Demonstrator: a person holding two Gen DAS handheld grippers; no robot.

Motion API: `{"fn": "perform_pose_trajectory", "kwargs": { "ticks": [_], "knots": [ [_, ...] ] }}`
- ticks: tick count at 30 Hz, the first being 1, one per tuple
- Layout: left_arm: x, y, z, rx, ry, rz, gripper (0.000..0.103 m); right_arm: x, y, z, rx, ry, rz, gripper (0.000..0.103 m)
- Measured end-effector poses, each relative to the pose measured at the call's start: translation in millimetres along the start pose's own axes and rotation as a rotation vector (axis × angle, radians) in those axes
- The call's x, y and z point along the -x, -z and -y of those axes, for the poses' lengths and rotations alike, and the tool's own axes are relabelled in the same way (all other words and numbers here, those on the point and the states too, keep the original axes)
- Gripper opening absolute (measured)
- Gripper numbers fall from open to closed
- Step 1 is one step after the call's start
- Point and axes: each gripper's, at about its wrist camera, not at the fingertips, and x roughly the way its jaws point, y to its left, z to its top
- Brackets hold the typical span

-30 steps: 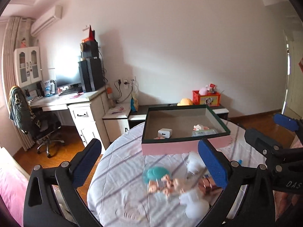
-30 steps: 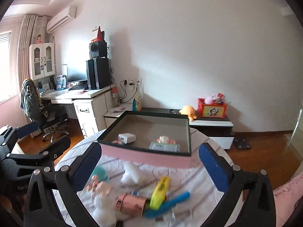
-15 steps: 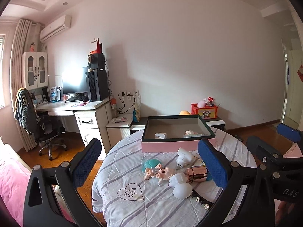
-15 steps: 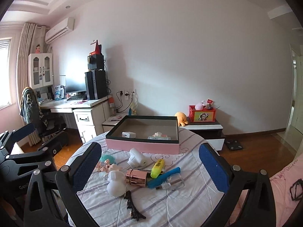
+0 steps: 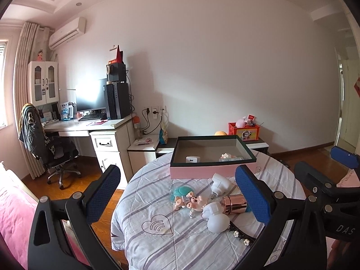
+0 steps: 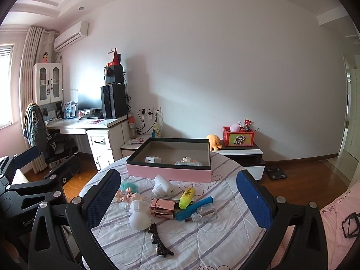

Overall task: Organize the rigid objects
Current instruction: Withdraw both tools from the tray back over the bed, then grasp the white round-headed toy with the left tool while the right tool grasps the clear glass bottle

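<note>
Left wrist view: the left claw stands wide open and grips nothing, poised above the round bench, which is covered with a striped cloth. The pink box sits at the far side of the bench and holds one white charger and one small flat packet with a pale item on it. In front of the box, loose on the cloth, lie one white plug adapter, one teal-haired doll group, one rose-gold cylinder, one white bulb-shaped figure and one black hair clip. Part of the right claw shows at the right edge. Right wrist view: the right claw is likewise fully spread and empty, held back from the items. The box shows the same contents. Additional loose items are visible here: one yellow highlighter, one blue pen-like tool and one clear glass bottle, together with the adapter, cylinder, white figure, dolls and hair clip. Assessment: the task appears to be at an early stage. Two or three items are in the box; eight remain on the bench, all near the front wall of the box, and neither claw has engaged one.
</note>
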Motion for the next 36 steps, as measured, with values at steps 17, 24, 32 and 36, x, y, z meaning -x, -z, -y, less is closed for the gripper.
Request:
{"fn": "perform_pose_trajectory", "kwargs": {
  "ticks": [17,24,32,36],
  "knots": [
    [-93,72,7,0.026,0.085,-0.324,0.103,-74,70,17,-0.02,-0.009,-0.245,0.103],
    [-128,94,25,0.027,0.111,-0.42,0.103,-105,91,30,-0.053,-0.015,-0.32,0.103],
    [-161,112,48,0.031,0.14,-0.513,0.103,-131,106,58,-0.091,0.02,-0.371,0.103],
    [-175,117,52,0.034,0.137,-0.543,0.103,-148,112,66,-0.093,0.026,-0.402,0.103]
  ]
}}
